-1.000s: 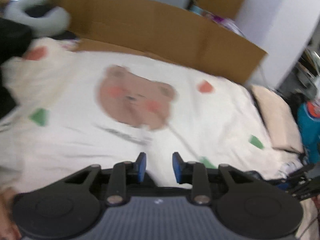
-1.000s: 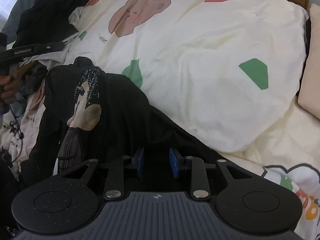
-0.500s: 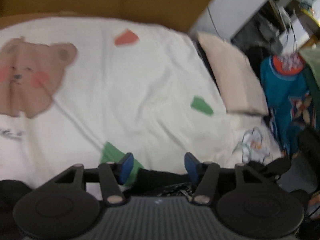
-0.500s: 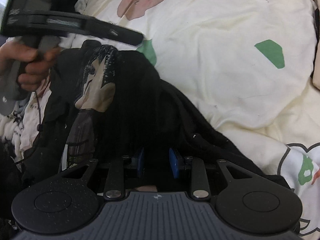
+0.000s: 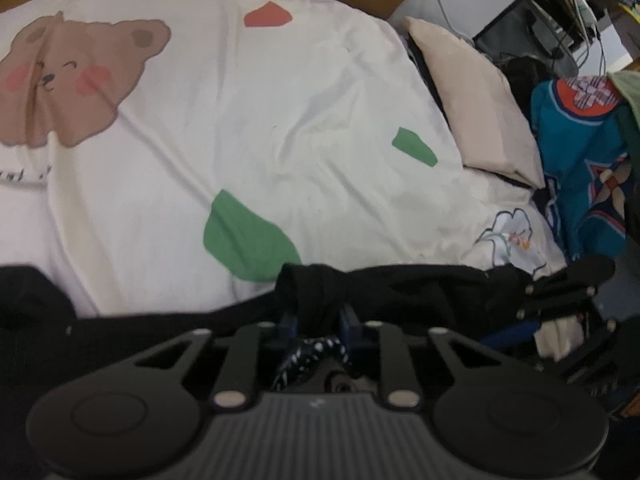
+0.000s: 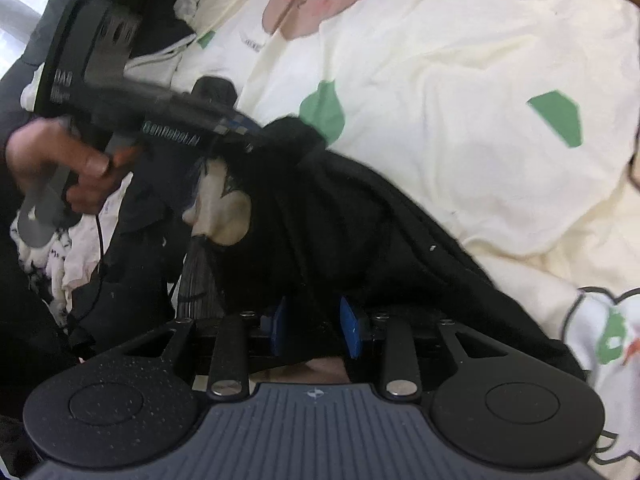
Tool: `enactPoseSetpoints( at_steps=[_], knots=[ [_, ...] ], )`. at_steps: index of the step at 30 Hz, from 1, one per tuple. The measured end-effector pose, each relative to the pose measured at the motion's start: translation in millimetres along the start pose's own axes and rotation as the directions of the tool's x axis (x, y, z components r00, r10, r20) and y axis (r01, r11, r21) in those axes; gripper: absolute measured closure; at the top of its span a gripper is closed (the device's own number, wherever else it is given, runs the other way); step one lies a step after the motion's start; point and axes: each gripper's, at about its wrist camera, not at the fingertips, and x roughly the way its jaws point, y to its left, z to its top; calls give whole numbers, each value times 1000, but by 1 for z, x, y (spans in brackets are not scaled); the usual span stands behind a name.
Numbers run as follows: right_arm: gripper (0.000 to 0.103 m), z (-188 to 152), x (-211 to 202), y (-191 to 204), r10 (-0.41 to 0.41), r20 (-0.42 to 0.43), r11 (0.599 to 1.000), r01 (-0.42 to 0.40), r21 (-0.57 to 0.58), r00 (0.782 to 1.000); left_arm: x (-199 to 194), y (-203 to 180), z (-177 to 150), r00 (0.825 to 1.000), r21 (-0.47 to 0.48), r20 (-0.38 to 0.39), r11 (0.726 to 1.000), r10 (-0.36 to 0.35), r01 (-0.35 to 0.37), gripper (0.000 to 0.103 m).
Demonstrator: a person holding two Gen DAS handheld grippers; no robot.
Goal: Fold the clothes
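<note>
1. Your left gripper (image 5: 316, 320) is clamping a bunched fold of the black garment (image 5: 400, 292); the blue pads are pinching the cloth from both sides.
2. Your right gripper (image 6: 316, 328) is gripping the same black garment (image 6: 340, 232) at another edge, fabric wedged between its blue fingers (image 6: 349, 332).
3. The garment is lying across the near side of the cream duvet (image 6: 460, 100), the one with the bear print (image 5: 68, 80) and green patches.
4. In the right wrist view your left hand (image 6: 60, 168) is wrapping the handle, and the left gripper (image 6: 256, 136) is biting the top of the cloth.
5. A beige pillow (image 5: 472, 104) is sitting beside the duvet, with a teal garment (image 5: 580, 152) hanging just past it.
</note>
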Motion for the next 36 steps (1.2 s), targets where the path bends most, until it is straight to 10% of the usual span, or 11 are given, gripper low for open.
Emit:
enactPoseSetpoints(
  at_steps=[21,36],
  knots=[
    [61,17,-12,-2,-165,19,950,164,-268,986,-26,4,-42,998,-65,10,996,-55,55,87],
    [61,8,-3,-1,-196,0,925,185,-331,981,-22,15,-11,989,-149,82,980,-123,134,48]
  ],
)
